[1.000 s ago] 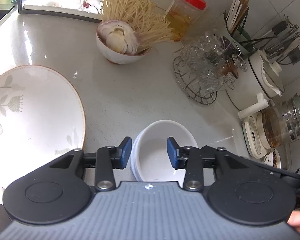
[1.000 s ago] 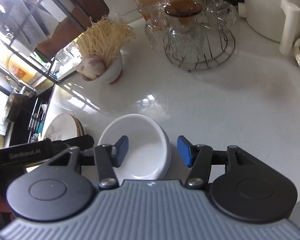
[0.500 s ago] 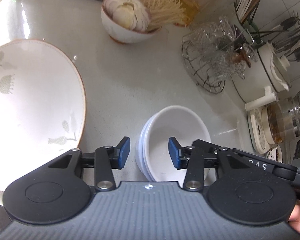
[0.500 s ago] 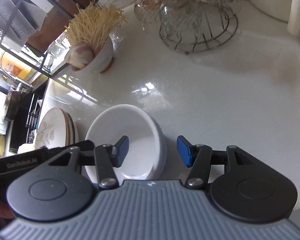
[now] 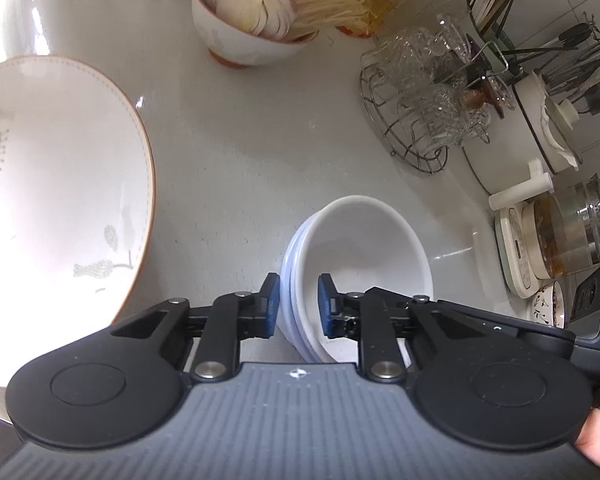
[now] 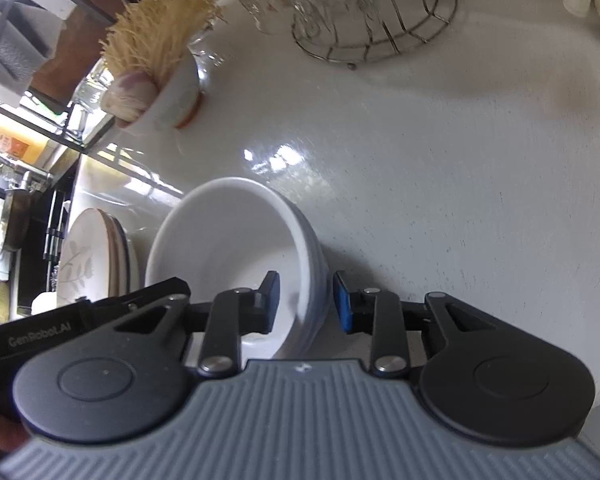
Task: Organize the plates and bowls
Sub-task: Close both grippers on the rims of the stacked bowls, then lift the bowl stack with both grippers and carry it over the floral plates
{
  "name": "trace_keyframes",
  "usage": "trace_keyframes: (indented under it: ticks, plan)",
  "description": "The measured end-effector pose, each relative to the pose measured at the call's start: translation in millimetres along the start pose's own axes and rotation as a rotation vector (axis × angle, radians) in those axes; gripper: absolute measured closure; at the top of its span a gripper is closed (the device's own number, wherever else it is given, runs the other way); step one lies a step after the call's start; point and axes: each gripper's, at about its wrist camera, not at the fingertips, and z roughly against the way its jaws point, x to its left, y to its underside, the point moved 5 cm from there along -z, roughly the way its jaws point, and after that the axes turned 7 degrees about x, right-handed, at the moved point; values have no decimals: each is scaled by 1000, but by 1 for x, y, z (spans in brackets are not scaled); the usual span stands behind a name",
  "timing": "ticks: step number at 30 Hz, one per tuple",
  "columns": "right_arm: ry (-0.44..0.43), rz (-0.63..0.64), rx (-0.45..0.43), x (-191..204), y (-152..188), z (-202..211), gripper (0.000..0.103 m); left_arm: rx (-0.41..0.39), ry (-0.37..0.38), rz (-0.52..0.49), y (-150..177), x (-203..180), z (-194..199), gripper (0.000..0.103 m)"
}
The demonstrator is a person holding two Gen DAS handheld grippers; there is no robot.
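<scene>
White bowls, a nested stack (image 5: 364,256), stand on the pale speckled table (image 5: 240,152), tilted a little in both views. Left gripper (image 5: 298,304): fingers straddle the near-left rim, one pad outside the wall, one inside, narrowly parted; whether the pads actually press the rim I cannot tell. Right gripper (image 6: 306,304): fingers straddle the right side of the same stack (image 6: 236,248), left pad inside, right pad outside with a visible gap to the wall, so not closed on it.

Just left of the stack sits a large plate with a brown rim and leaf pattern (image 5: 52,200), on top of other plates (image 6: 96,264). Farther back: a bowl of onion and dry noodles (image 5: 252,20), a wire rack of upturned glasses (image 5: 428,108).
</scene>
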Motion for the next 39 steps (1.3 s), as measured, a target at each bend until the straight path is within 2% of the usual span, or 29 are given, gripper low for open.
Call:
trace_keyframes:
  ticks: [5, 12, 19, 23, 32, 39]
  plan:
    - [10, -25, -9, -5, 4, -1, 80, 12, 7, -6, 0, 1, -5, 83]
    - [33, -54, -21, -5, 9, 3, 81, 11, 18, -37, 2, -2, -3, 86]
    - [23, -69, -35, 7, 15, 16, 80, 2, 62, -23, -1, 1, 17, 86]
    - [9, -69, -57, 18, 13, 23, 80, -13, 92, -28, -3, 5, 34, 85]
    - [-5, -23, -96, 57, 5, 32, 80, -56, 111, -37, -18, 19, 73, 85]
    - [-49, 52, -133, 108, -2, 37, 80, -126, 105, -52, -37, 45, 120, 85]
